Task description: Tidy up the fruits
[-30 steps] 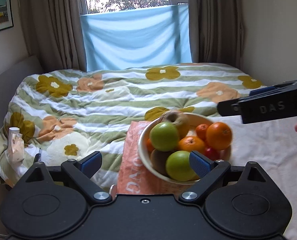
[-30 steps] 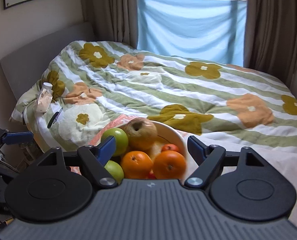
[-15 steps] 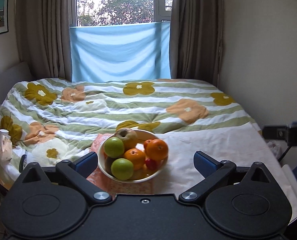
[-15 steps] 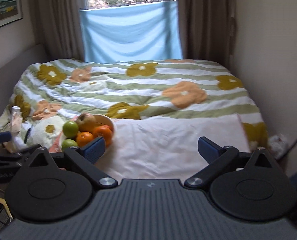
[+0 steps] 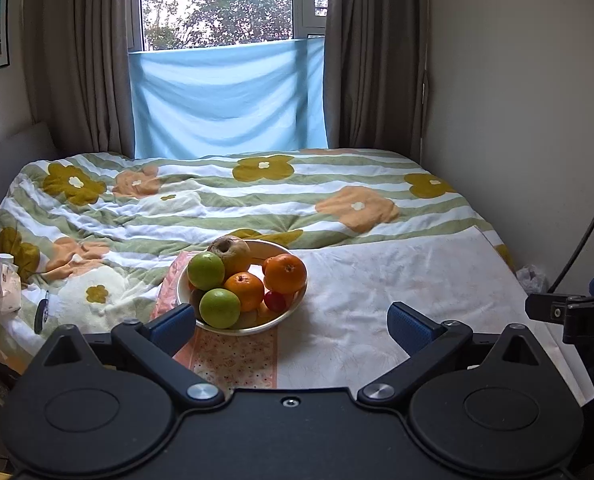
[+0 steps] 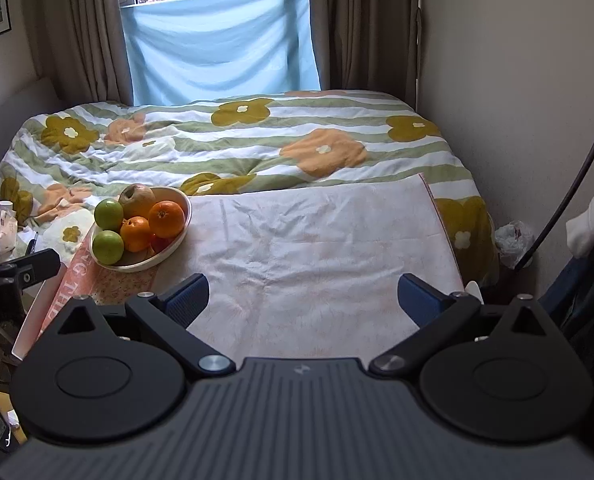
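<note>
A cream bowl (image 5: 289,248) of fruit stands on a pale cloth (image 5: 397,280) at the foot of a bed. It holds two green apples (image 5: 206,270), two oranges (image 5: 285,273), a brown pear (image 5: 229,249) and a small red fruit (image 5: 275,301). My left gripper (image 5: 292,326) is open and empty, just short of the bowl. My right gripper (image 6: 303,296) is open and empty over the cloth (image 6: 321,240), with the bowl (image 6: 179,204) far to its left.
The bed has a flowered quilt (image 5: 217,200). A small white bottle (image 5: 5,282) lies at its left edge. A wall (image 5: 517,100) runs close along the right. A plastic bag (image 6: 513,240) sits on the floor by the bed.
Both grippers have pulled back from the bowl, which now looks smaller and farther off. The right gripper has also swung to the right over the cloth.
</note>
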Demonstrator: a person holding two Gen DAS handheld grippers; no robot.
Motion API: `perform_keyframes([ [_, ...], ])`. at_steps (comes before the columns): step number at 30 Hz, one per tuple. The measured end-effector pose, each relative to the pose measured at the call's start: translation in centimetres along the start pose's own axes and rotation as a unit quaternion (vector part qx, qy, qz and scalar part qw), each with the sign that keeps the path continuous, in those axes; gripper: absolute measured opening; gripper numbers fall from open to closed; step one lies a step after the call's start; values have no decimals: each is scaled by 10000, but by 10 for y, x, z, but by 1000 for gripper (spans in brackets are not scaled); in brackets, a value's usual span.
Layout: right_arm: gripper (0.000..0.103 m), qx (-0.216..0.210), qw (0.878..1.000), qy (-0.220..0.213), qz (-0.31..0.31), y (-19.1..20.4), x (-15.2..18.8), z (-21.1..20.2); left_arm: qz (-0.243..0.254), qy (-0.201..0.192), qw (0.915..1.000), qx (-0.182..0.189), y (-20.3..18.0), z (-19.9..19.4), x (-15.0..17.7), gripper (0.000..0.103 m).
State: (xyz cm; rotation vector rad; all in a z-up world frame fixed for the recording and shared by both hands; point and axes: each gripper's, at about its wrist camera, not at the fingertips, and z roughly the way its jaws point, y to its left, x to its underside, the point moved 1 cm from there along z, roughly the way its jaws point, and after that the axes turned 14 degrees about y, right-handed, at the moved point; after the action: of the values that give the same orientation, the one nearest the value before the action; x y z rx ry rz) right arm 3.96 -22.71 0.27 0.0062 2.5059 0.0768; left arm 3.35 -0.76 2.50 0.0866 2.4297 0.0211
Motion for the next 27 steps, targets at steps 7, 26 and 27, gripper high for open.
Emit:
perform_keyframes([
  [7,103,27,10000,-49,46,-1,1,-3,26,15,10000,-42,-4,-1,2,103],
  [26,103,126,9999,-47,26,-3,2,-6,18,-51,9999,-92,2,-5,3,103],
  [27,103,119,9999,-52,32,-3,2,-6,18,-59,9999,-90,2,-6,3,103],
])
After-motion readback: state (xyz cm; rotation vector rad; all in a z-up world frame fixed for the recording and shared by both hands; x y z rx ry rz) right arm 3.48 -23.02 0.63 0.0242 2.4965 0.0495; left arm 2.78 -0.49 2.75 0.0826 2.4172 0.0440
